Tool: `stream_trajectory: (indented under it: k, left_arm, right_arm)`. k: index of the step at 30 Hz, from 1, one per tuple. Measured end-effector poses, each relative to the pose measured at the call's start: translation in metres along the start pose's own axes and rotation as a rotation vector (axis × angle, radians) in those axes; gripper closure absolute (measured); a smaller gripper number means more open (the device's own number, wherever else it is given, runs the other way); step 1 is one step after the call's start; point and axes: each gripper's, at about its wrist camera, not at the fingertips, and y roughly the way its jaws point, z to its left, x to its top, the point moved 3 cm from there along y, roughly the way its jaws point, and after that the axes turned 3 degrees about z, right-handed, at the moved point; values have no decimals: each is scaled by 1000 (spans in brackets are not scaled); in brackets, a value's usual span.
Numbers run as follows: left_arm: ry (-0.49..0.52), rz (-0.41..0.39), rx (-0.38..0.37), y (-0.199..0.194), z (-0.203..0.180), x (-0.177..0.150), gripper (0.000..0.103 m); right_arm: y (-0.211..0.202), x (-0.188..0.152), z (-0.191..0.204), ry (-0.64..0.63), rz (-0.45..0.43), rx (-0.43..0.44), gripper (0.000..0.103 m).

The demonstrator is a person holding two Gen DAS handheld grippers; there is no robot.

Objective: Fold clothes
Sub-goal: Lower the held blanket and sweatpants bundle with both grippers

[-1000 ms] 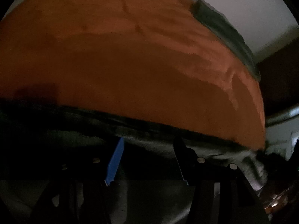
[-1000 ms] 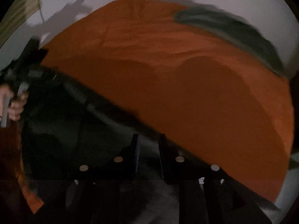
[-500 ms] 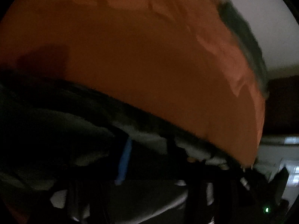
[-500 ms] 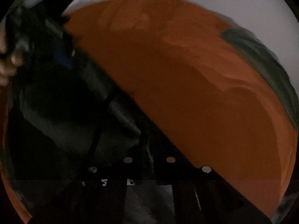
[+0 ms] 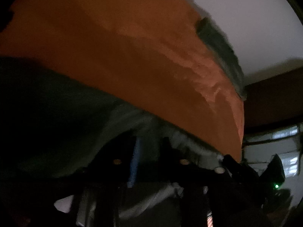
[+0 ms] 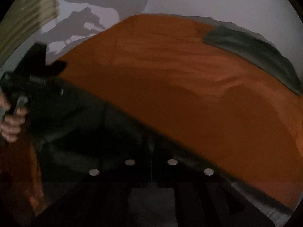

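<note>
A dark grey garment [image 5: 56,113] hangs stretched between my two grippers above a bed with an orange sheet [image 5: 132,47]. In the left wrist view my left gripper [image 5: 149,151] sits low in the frame. Its blue pad [image 5: 134,160] and dark finger are narrowed on the garment's pale edge. My right gripper [image 6: 151,147] is shut on the same garment [image 6: 90,128], its fingers pressed together. The right wrist view shows a hand [image 6: 11,121] holding the left gripper's body [image 6: 28,83] at the far left. Below the cloth all is dark.
A folded grey-green cloth [image 6: 255,51] lies at the far right of the orange sheet [image 6: 189,85]. Behind the bed stand a white wall and a striped curtain [image 6: 28,19]. Dark wood furniture [image 5: 274,98] and a window [image 5: 284,151] are at the right.
Both grippers have lifted with the garment. The left fingers have narrowed on its edge and the right fingers have come together. The views have tilted and show more wall.
</note>
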Motion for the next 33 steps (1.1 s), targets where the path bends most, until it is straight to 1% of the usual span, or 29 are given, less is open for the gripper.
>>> stream_trajectory:
  k: [1, 2, 3, 4, 5, 7, 9, 10, 12, 14, 16, 18, 19, 21, 22, 23, 25, 27, 29, 30, 31, 32, 33]
  left_arm:
    - [22, -19, 8, -12, 2, -8, 61]
    - [42, -25, 25, -20, 6, -16, 57]
    - [54, -22, 43, -27, 14, -26, 56]
    - [62, -12, 60, -34, 24, -38, 56]
    - [60, 7, 70, -36, 32, -48, 55]
    - [25, 49, 66, -33, 42, -65, 54]
    - [-13, 93, 52, -30, 52, -85, 54]
    - [-9, 110, 36, -26, 50, -93, 54]
    - [31, 131, -1, -20, 38, -109, 54]
    - [109, 147, -28, -12, 18, -124, 54]
    - [205, 166, -16, 1, -1, -136, 54]
    - [283, 176, 28, 13, -14, -143, 53]
    - [315, 177, 55, 20, -17, -144, 53]
    - [359, 175, 124, 32, -17, -145, 53]
    - [371, 176, 153, 37, -15, -146, 53]
    - [392, 174, 171, 41, -17, -147, 53]
    - [471, 154, 195, 41, -31, -150, 53]
    - [551, 133, 219, 42, -46, -152, 53]
    - [630, 113, 243, 42, -61, -155, 53]
    - [667, 116, 231, 44, -69, -158, 52]
    - [685, 147, 189, 50, -77, -162, 50]
    - [681, 187, 155, 59, -81, -165, 47]
    - [682, 210, 146, 69, -83, -168, 47]
  right_arm:
    - [2, -5, 9, 16, 34, 10, 93]
    - [6, -14, 17, 62, 78, 29, 93]
    - [7, -27, 23, 128, 114, 63, 93]
    - [6, -37, 28, 180, 126, 86, 93]
    - [4, -46, 29, 218, 112, 86, 93]
    - [-11, -69, 36, 231, 60, 32, 93]
    - [-28, -95, 38, 254, 31, -26, 93]
    - [-35, -106, 39, 281, 27, -29, 93]
    - [-46, -127, 42, 348, 30, -7, 93]
    - [-51, -135, 50, 327, 29, 39, 93]
    - [-53, -140, 59, 288, 27, 92, 93]
    - [-48, -146, 75, 199, 63, 137, 93]
    - [-39, -153, 79, 163, 114, 118, 93]
    - [-26, -173, 66, 160, 203, 61, 95]
    - [-28, -181, 52, 192, 215, 35, 103]
    - [-35, -187, 34, 239, 212, 10, 103]
    - [-50, -200, -1, 329, 209, -48, 103]
    - [-63, -214, -28, 384, 216, -58, 103]
    - [-76, -222, -41, 411, 197, -32, 103]
    - [-83, -222, -42, 409, 181, -30, 103]
    - [-89, -222, -41, 396, 164, -41, 99]
    - [-94, -221, -39, 379, 147, -56, 98]
    - [-96, -222, -39, 368, 143, -66, 95]
